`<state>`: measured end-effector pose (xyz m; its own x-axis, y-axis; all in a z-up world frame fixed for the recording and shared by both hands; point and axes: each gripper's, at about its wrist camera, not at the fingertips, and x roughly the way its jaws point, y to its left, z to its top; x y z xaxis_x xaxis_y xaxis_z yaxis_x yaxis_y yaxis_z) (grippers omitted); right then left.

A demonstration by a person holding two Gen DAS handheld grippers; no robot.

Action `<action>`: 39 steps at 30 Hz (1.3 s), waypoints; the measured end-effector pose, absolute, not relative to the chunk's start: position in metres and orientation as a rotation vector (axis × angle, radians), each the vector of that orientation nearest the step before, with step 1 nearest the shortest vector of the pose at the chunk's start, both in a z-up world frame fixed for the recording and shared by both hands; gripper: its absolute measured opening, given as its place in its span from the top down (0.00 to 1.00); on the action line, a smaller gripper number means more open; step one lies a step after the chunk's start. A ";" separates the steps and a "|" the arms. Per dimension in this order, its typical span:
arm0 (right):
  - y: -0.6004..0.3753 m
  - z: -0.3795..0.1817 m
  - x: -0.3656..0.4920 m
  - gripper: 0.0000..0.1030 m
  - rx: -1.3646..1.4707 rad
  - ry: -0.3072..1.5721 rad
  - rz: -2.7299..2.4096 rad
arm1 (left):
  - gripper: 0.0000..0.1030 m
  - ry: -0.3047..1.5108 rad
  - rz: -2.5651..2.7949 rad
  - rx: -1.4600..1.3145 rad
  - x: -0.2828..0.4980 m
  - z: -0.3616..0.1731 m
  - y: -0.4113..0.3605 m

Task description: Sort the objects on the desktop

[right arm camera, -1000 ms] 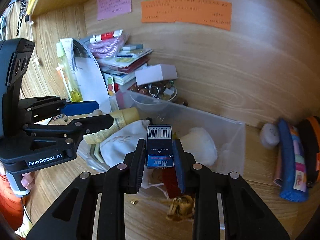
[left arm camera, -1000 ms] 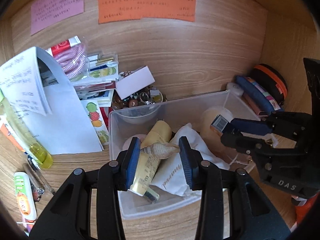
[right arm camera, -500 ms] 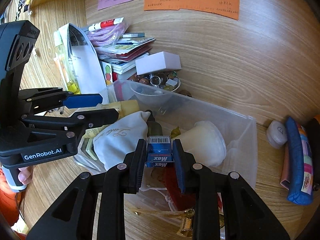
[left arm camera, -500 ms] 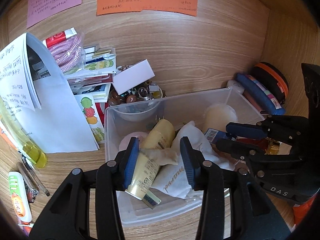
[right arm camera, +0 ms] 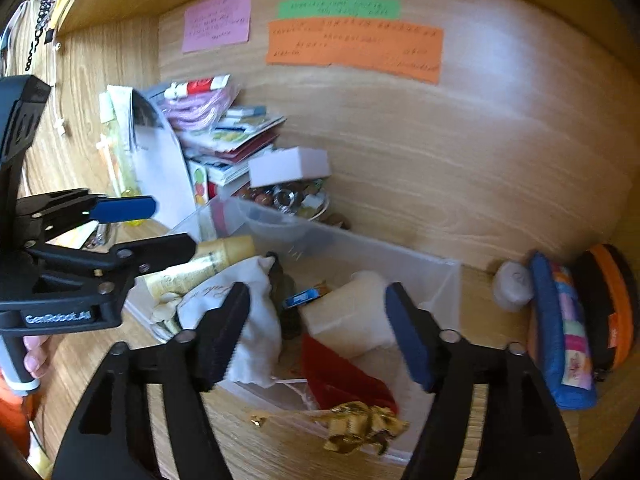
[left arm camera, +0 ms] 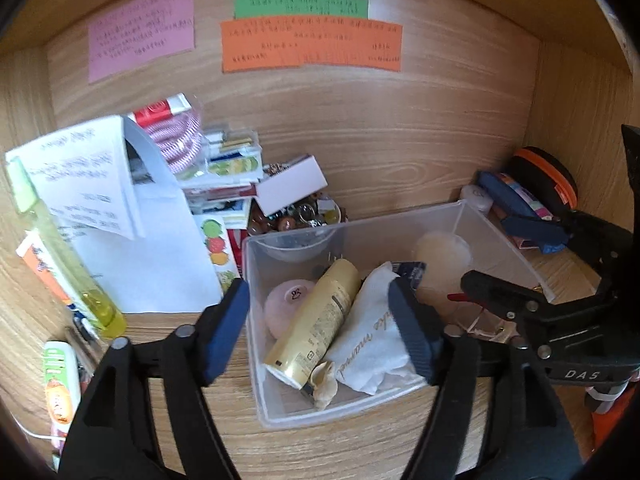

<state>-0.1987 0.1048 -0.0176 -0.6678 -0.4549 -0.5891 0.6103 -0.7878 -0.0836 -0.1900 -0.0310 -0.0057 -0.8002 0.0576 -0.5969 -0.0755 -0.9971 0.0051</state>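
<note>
A clear plastic bin (left arm camera: pixel 500 232) (right arm camera: pixel 448 276) stands on the wooden desk. In it lie a gold tube (left arm camera: pixel 316 320) (right arm camera: pixel 200 264), a white cloth pouch (left arm camera: pixel 372 340) (right arm camera: pixel 256 320), a pink round case (left arm camera: pixel 286 300), a white cup (left arm camera: pixel 442 248) (right arm camera: pixel 352 312), a seashell (left arm camera: pixel 324 382) at the near wall and a small blue staple box (right arm camera: pixel 302 297) (left arm camera: pixel 410 268). My left gripper (left arm camera: pixel 320 328) is open and empty over the bin's near left part. My right gripper (right arm camera: pixel 318 334) is open and empty over the bin's right part.
Papers (left arm camera: pixel 120 220), a booklet stack (left arm camera: pixel 228 184), a white box (left arm camera: pixel 290 184) on a bowl of beads (left arm camera: pixel 300 216) and a yellow bottle (left arm camera: pixel 68 264) crowd the left. Pencil cases (right arm camera: pixel 560 328) and a white pebble (right arm camera: pixel 512 286) lie right. A gold ribbon (right arm camera: pixel 360 424) hangs at the bin's near edge.
Both grippers opened. The left one dropped the seashell into the bin's near side; the right one released the blue staple box into the bin. Both have pulled back upward.
</note>
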 end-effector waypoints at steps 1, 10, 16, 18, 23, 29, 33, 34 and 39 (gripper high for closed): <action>0.106 -0.015 -0.197 0.29 0.741 0.370 -2.412 | 0.24 0.050 2.927 -0.956 -0.187 -0.004 -0.031; 0.125 0.000 -0.179 0.03 0.750 0.328 -2.495 | 0.06 0.039 3.005 -0.906 -0.152 0.013 -0.030; 0.145 0.008 -0.154 0.00 0.725 0.268 -2.540 | 0.05 -0.012 3.056 -0.874 -0.121 0.021 -0.031; 0.150 0.010 -0.144 0.00 0.714 0.257 -2.557 | 0.05 -0.036 3.053 -0.854 -0.110 0.025 -0.030; 0.164 0.012 -0.117 0.00 0.679 0.223 -2.593 | 0.02 -0.005 3.113 -0.766 -0.080 0.032 -0.019; 0.179 0.014 -0.088 0.00 0.654 0.158 -2.634 | 0.02 0.000 3.147 -0.707 -0.051 0.033 -0.008; 0.185 0.015 -0.074 0.00 0.640 0.136 -2.657 | 0.01 -0.027 3.143 -0.710 -0.041 0.026 -0.006; 0.186 0.015 -0.070 0.00 0.631 0.140 -2.664 | 0.01 -0.041 3.139 -0.717 -0.040 0.024 -0.005; 0.188 0.012 -0.057 0.00 0.614 0.158 -2.692 | 0.01 -0.076 3.122 -0.774 -0.041 0.010 -0.002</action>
